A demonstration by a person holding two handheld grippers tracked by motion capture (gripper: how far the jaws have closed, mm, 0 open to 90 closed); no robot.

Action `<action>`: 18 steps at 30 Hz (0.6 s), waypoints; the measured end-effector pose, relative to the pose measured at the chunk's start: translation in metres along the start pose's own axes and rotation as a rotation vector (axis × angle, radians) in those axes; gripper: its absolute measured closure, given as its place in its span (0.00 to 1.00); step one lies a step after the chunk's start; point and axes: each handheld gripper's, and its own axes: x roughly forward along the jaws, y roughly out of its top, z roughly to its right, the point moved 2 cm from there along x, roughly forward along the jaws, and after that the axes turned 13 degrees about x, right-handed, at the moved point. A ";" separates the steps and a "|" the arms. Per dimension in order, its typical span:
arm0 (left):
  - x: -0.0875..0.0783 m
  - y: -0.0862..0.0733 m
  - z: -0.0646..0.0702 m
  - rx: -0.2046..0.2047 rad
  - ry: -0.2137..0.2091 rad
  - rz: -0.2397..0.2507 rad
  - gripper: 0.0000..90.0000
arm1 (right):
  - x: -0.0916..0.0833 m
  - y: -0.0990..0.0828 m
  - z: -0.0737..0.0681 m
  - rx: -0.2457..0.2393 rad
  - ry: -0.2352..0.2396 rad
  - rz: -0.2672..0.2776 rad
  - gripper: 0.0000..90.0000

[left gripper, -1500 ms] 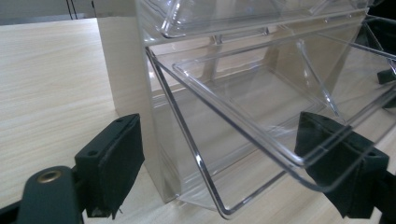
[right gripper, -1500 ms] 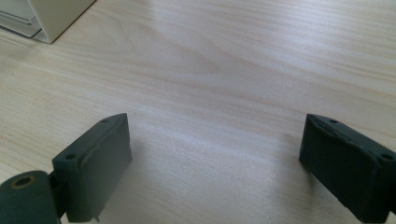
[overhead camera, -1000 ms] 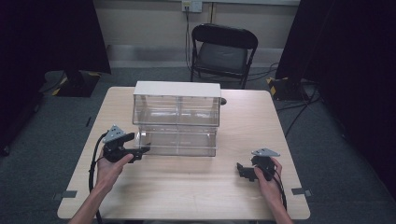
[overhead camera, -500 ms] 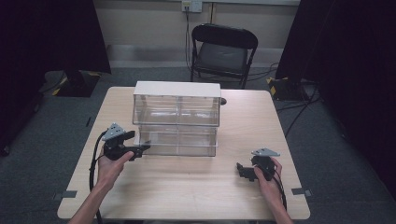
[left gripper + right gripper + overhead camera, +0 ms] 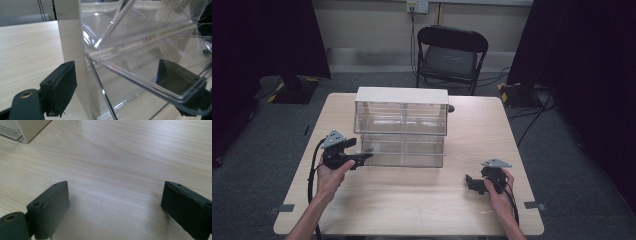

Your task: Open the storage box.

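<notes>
A clear plastic drawer cabinet (image 5: pixel 402 127) with a white top stands mid-table, and its lower drawer (image 5: pixel 404 151) sticks out a little at the front. My left gripper (image 5: pixel 363 159) is at the lower drawer's left front corner. In the left gripper view, my left gripper (image 5: pixel 120 85) is open. Its jaws straddle the white side wall (image 5: pixel 71 50) and the clear drawer front (image 5: pixel 140 75), and the right jaw shows through the plastic. My right gripper (image 5: pixel 471 183) rests open near the table's front right. In the right gripper view, my right gripper (image 5: pixel 115 205) has only bare wood between its jaws.
The wooden table (image 5: pixel 412 205) has free room in front of the cabinet and between the hands. The cabinet's corner (image 5: pixel 27 130) shows far off in the right gripper view. A black folding chair (image 5: pixel 451 55) stands behind the table. Cables trail from both grippers.
The left gripper has edged slightly toward the lower drawer's corner. The right gripper and the cabinet have not moved.
</notes>
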 end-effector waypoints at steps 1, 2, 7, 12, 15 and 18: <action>-0.001 0.001 0.000 -0.001 0.003 0.001 0.18 | 0.000 0.000 0.000 0.001 0.000 -0.001 0.08; -0.001 0.002 0.000 0.002 0.001 -0.002 0.18 | 0.000 0.000 0.000 0.000 0.000 0.000 0.08; 0.000 0.002 -0.001 0.002 -0.005 -0.005 0.18 | 0.000 0.000 0.000 0.001 0.000 0.000 0.08; 0.001 0.004 -0.001 0.005 -0.012 -0.007 0.18 | 0.000 0.000 0.000 0.001 0.000 0.000 0.08; 0.002 0.004 0.000 0.003 -0.012 -0.001 0.18 | 0.000 0.000 0.000 0.001 0.000 -0.001 0.08; 0.003 0.004 -0.001 -0.004 -0.012 0.002 0.18 | 0.000 0.000 0.000 0.001 0.000 -0.001 0.08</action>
